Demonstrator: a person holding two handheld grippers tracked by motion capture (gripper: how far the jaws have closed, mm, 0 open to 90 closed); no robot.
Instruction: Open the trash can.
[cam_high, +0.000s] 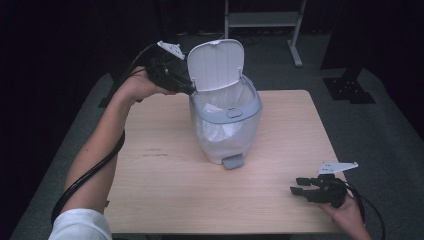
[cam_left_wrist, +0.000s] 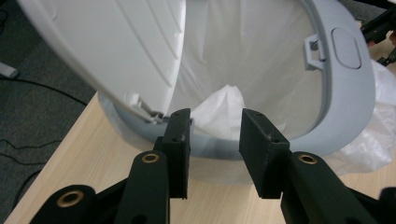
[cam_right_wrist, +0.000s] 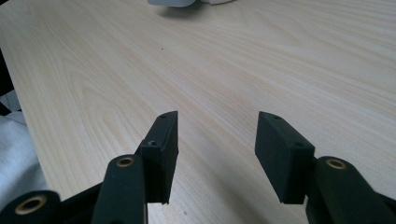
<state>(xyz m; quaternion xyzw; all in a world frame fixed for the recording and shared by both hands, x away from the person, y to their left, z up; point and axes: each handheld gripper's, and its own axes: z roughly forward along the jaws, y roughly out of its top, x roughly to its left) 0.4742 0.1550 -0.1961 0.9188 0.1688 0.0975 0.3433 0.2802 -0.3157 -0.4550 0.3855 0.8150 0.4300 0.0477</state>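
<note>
A small translucent pedal bin (cam_high: 226, 131) with a grey rim stands mid-table, its white lid (cam_high: 216, 64) raised. A white bag liner (cam_left_wrist: 243, 60) lines the inside, and a crumpled white piece (cam_left_wrist: 223, 111) lies within. My left gripper (cam_high: 188, 89) is held at the bin's back left rim, just under the lid's edge; its jaws stand open with the rim (cam_left_wrist: 348, 84) beyond them and nothing between. My right gripper (cam_high: 299, 185) rests open near the table's front right corner, over bare wood (cam_right_wrist: 140, 70).
The bin's grey foot pedal (cam_high: 233, 161) sticks out toward the front. The light wood table (cam_high: 160, 180) has open surface left and front of the bin. A white metal frame (cam_high: 262, 20) and a dark stand base (cam_high: 348, 89) sit on the floor beyond the table.
</note>
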